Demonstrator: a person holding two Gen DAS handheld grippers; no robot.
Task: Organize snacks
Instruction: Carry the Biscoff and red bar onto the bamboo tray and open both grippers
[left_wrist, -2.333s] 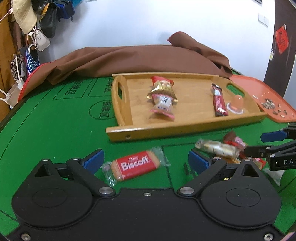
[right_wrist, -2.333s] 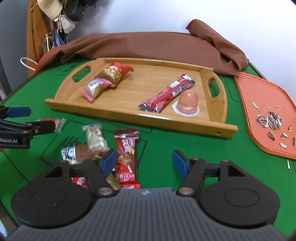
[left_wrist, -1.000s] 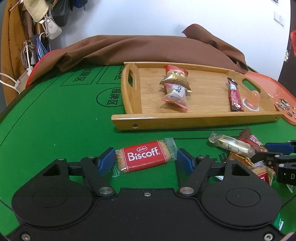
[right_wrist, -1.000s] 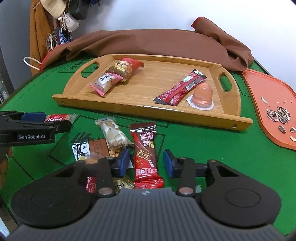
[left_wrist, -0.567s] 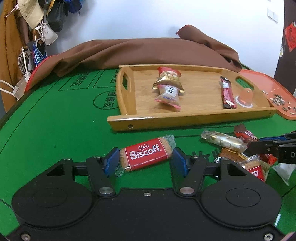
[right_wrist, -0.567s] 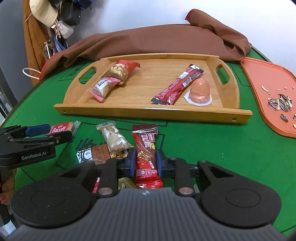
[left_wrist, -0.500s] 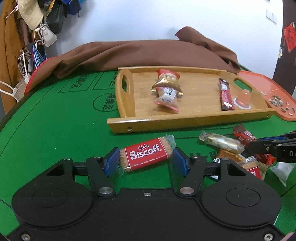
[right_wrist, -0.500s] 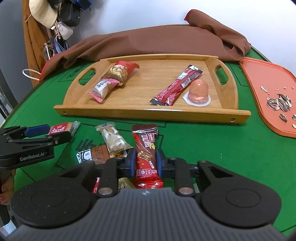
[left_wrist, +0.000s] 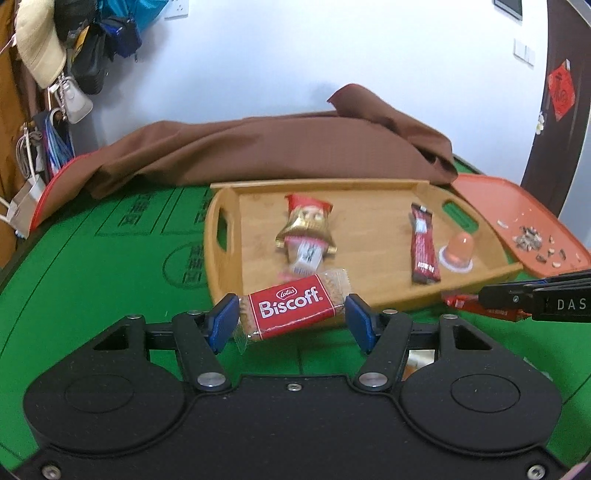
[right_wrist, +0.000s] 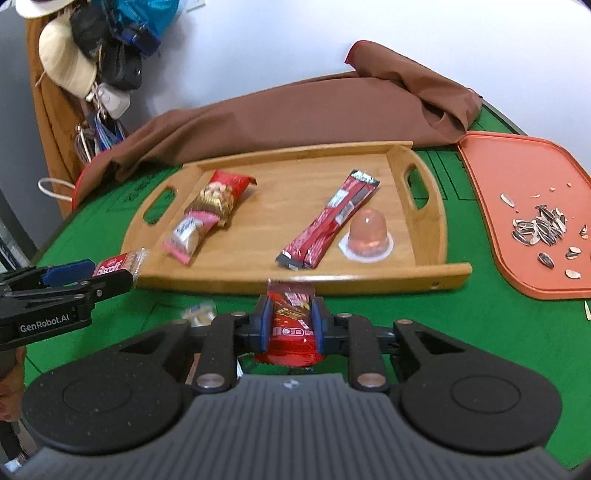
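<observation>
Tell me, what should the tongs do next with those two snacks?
Probably carry both forward over the wooden tray and let go. The left tongs grip the Biscoff packet, the right tongs pinch the red snack bar, both near its front rim.

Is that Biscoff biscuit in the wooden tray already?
Not yet. The Biscoff biscuit is clamped in the left gripper, before the wooden tray.

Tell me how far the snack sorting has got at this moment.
Done: four snacks lie in the wooden tray, including a jelly cup. In hand: the left gripper grips the Biscoff and the right gripper grips a red bar, both short of the tray. Left: at least one pale snack on the green table.
</observation>
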